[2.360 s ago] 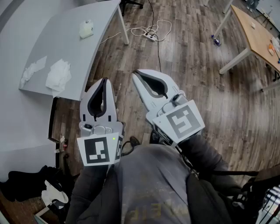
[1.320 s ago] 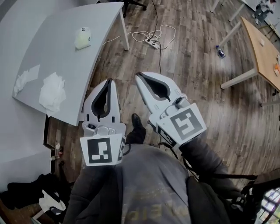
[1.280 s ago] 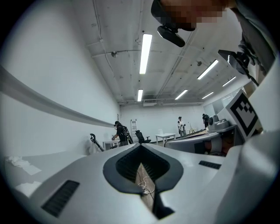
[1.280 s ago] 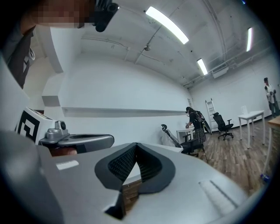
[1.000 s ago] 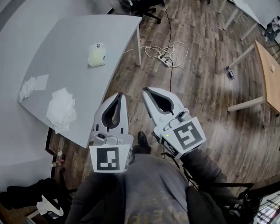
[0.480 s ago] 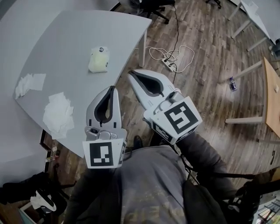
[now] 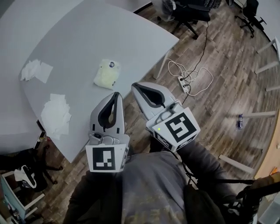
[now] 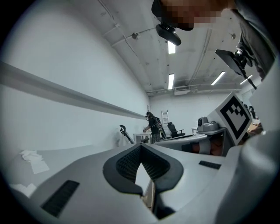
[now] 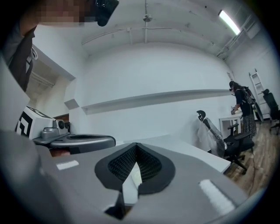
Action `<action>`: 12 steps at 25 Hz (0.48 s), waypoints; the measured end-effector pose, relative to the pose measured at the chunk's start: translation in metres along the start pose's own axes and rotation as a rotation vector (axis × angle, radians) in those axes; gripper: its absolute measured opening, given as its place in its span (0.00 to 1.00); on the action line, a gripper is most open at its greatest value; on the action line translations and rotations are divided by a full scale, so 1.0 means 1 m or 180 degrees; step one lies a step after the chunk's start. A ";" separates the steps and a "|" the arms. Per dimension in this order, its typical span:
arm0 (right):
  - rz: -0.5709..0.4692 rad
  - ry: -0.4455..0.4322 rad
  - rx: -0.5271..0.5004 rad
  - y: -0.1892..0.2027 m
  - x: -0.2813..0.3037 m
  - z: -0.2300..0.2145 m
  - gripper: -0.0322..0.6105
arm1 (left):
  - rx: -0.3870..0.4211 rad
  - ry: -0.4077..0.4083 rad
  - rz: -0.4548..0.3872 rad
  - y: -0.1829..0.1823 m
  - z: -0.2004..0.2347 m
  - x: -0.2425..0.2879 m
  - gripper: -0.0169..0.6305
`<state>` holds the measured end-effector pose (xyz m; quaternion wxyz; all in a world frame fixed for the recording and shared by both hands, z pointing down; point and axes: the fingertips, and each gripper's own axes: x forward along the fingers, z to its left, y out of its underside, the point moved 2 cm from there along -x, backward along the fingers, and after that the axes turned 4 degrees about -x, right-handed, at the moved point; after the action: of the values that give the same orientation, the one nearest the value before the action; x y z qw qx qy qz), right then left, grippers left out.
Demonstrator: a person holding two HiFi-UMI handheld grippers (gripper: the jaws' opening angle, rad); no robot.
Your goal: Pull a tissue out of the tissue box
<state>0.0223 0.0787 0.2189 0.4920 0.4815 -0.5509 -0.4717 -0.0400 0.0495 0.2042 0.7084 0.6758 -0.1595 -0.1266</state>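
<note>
The tissue box is a soft pale-yellow tissue pack (image 7: 107,74) lying on the grey table (image 7: 87,35), with no tissue sticking out that I can see. My left gripper (image 7: 116,94) is shut and empty, its tip over the table's near edge just below the pack. My right gripper (image 7: 134,85) is also shut and empty, and points up-left close to the pack's right side. In the left gripper view the left gripper (image 8: 141,145) has its jaws closed together. The right gripper (image 9: 136,144) shows the same in the right gripper view. The pack is hidden in both gripper views.
Loose white tissues (image 7: 37,70) lie at the table's left, and a second pile (image 7: 55,116) sits near its front edge. A power strip with cables (image 7: 186,83) lies on the wood floor. An office chair (image 7: 188,11) stands beyond. Dark clutter (image 7: 22,162) is at lower left.
The view has swung toward the table, so the tissue pack now lies close in front of both grippers. Both grippers stay shut and side by side.
</note>
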 end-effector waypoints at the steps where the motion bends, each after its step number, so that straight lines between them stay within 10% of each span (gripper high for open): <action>1: 0.0010 -0.0092 0.0009 0.001 0.005 -0.009 0.05 | 0.0004 -0.0090 0.0018 0.001 0.001 0.009 0.02; 12: 0.0082 -0.0980 -0.0152 -0.005 0.066 -0.063 0.05 | -0.0120 -0.1149 0.0016 0.006 0.039 0.057 0.02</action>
<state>0.0819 0.0095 0.2239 0.4191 0.3845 -0.6146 -0.5466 -0.0030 -0.0083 0.2149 0.6812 0.6282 -0.2834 -0.2470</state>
